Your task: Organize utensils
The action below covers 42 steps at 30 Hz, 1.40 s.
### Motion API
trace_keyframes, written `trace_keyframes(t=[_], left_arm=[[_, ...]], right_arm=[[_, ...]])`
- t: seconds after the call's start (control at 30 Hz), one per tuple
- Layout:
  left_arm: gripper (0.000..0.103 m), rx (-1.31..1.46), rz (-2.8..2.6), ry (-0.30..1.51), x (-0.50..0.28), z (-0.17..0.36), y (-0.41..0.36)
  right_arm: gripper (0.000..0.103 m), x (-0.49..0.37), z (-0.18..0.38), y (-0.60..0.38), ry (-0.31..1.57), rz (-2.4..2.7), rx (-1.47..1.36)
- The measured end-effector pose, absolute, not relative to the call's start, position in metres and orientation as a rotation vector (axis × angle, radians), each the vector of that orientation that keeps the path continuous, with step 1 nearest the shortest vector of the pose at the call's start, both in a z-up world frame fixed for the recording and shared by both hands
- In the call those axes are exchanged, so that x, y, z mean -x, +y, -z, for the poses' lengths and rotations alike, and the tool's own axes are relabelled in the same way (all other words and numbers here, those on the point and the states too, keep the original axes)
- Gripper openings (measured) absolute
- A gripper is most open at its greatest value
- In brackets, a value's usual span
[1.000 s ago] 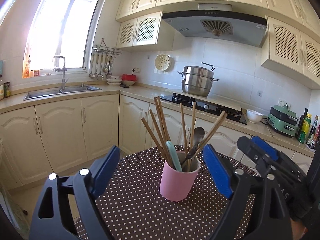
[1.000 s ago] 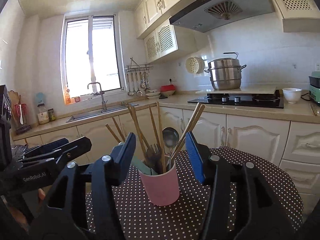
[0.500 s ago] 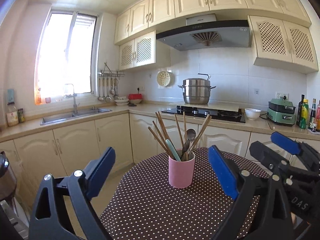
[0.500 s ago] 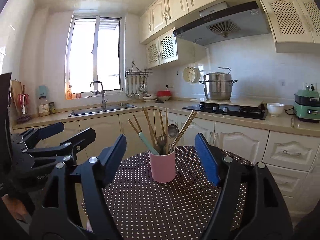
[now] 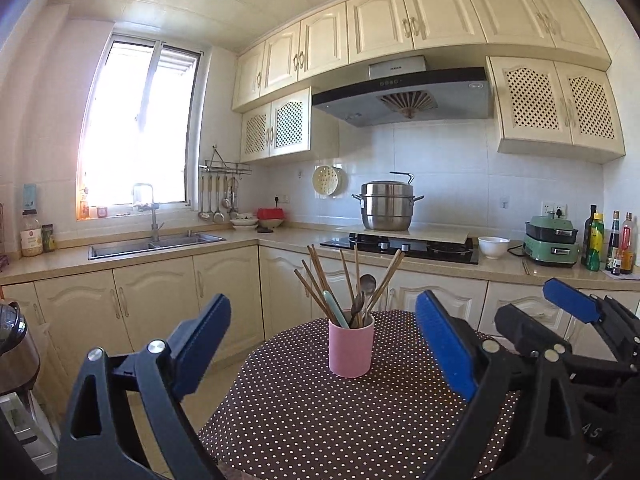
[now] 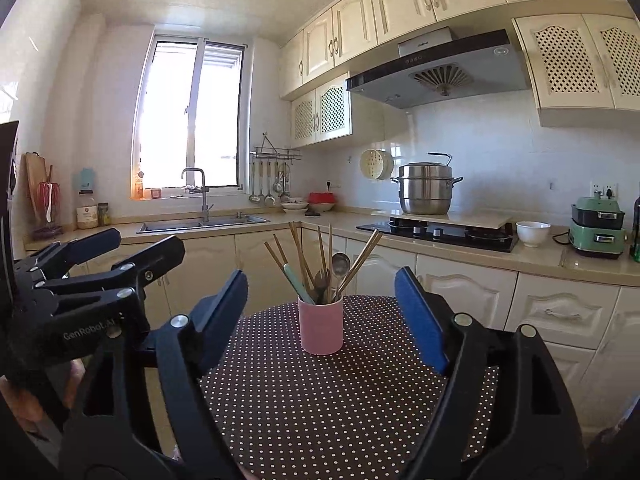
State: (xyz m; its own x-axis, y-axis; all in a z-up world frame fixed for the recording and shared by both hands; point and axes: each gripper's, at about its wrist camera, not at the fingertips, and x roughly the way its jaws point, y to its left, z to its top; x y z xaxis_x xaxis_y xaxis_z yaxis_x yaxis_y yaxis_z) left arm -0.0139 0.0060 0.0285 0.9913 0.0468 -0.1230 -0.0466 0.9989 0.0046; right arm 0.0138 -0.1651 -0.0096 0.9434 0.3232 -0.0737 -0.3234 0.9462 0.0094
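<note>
With both tools drawn back to the near side of the table, I find nothing held in either. My left gripper (image 5: 322,344) stands spread wide, its blue pads (image 5: 202,338) empty; its jaws have been opening within the last moment, with only bare cloth between them. My right gripper (image 6: 322,316) is likewise released and has just been opening further, no object between its pads (image 6: 418,316).

Ahead of both tools, centred between each pair of fingers but well beyond the tips, stands the pink cup (image 5: 351,348) upright on the dotted tablecloth (image 5: 320,420). It holds the utensils: several wooden chopsticks (image 5: 316,276) fanned outward, a metal spoon (image 5: 367,283) bowl up, a pale green handle (image 5: 334,312) leaning to the left, and a darker piece low in the cup that I cannot identify. Neither tool touches the cup.

From the left camera, the right gripper shows just beside it on the right; from the right camera, the left gripper (image 6: 120,248) shows on the left, with part of a hand (image 6: 24,404) below it.

Beyond the table run the cabinets, with a sink (image 5: 156,242) ahead left and a steel pot (image 5: 387,206) on the stove ahead.
</note>
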Motion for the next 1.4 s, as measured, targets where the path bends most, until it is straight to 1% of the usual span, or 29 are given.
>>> trace_keyframes(t=[1.4], left_arm=[[0.092,-0.004,-0.025,0.104,0.019,-0.025,-0.003]], right_arm=[[0.077,-0.004,0.013,-0.177,0.075,-0.318,-0.007]])
